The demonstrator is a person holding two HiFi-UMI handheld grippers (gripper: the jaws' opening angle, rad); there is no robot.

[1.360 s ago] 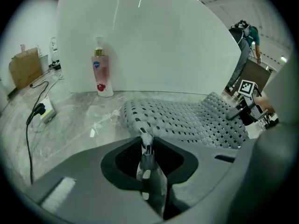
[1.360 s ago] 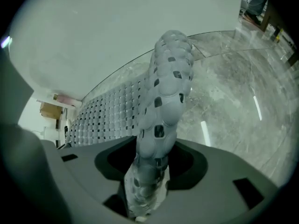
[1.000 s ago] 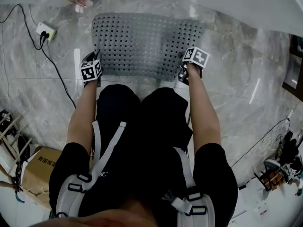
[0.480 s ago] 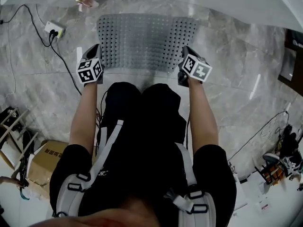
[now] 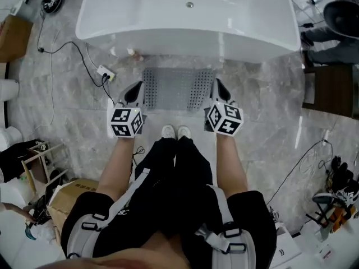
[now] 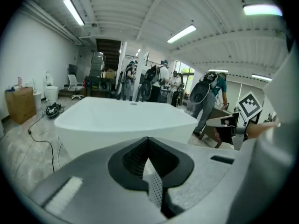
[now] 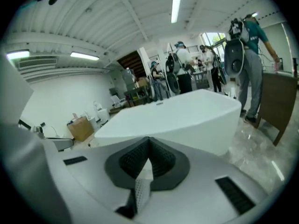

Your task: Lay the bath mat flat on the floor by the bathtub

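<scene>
The grey perforated bath mat lies flat on the marble floor, right against the white bathtub. I stand at its near edge, shoes just short of it. My left gripper hovers over the mat's left side and my right gripper over its right side, both raised well above the floor. In the left gripper view the jaws are shut, aimed level at the tub. The right gripper is shut too, with the tub ahead. Neither holds the mat.
A power strip with a black cable lies left of the mat, a small bottle at the tub's foot. A cardboard box and rack stand at the left, a brown chair at the right. People stand beyond the tub.
The view has risen from a crouch to standing. Both grippers have lifted away from the mat's near corners. The mat stays flat on the floor.
</scene>
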